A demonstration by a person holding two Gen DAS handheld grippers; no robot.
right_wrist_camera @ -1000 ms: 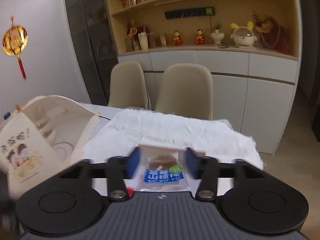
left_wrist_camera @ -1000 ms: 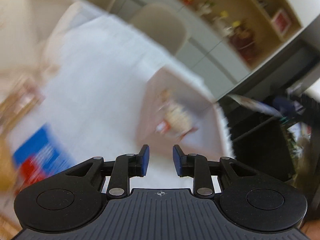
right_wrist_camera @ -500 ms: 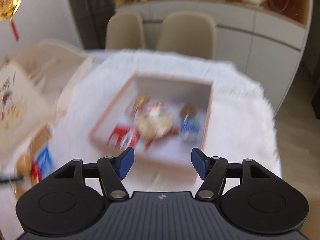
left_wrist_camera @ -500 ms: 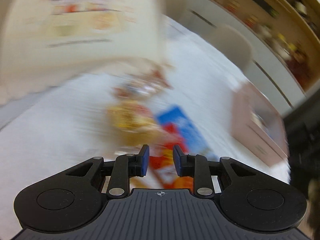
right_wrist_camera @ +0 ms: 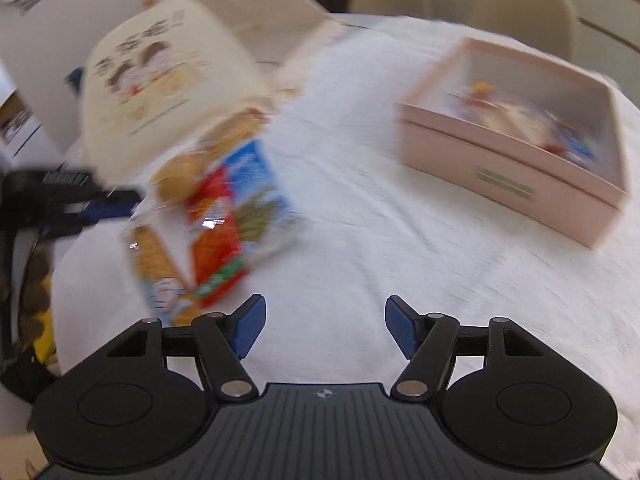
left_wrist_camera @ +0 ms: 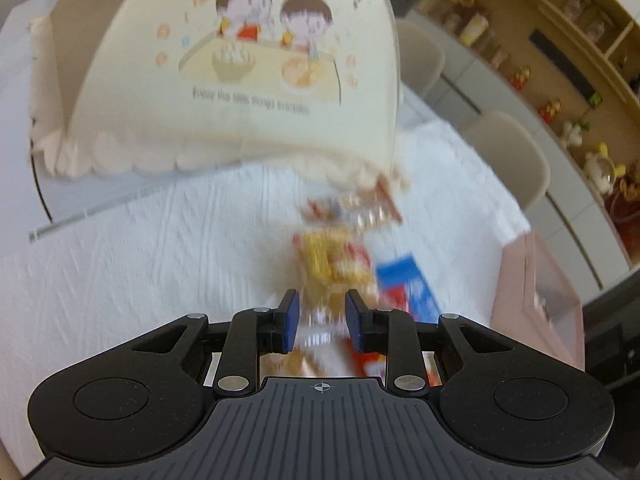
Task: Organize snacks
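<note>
A blurred pile of snack packets [left_wrist_camera: 344, 256] lies on the white cloth, with a blue and red packet [left_wrist_camera: 408, 284] at its right. My left gripper [left_wrist_camera: 318, 322] is open a little, just above the near end of the pile, holding nothing. In the right wrist view the same pile [right_wrist_camera: 212, 216] lies at the left and a pink box [right_wrist_camera: 516, 160] holding several snacks stands at the right. My right gripper [right_wrist_camera: 324, 330] is wide open and empty above bare cloth. The left gripper's tip [right_wrist_camera: 100, 204] shows beside the pile.
A cream food cover with a cartoon print [left_wrist_camera: 240, 60] stands behind the pile, also in the right wrist view [right_wrist_camera: 168, 72]. The pink box's corner [left_wrist_camera: 532, 280] is at the right. Beige chairs [right_wrist_camera: 524, 0] and shelves [left_wrist_camera: 560, 60] lie beyond the table.
My right gripper let a snack go into the pink box, opened wide and swung left. My left gripper swung from the box to the snack pile and came close over it.
</note>
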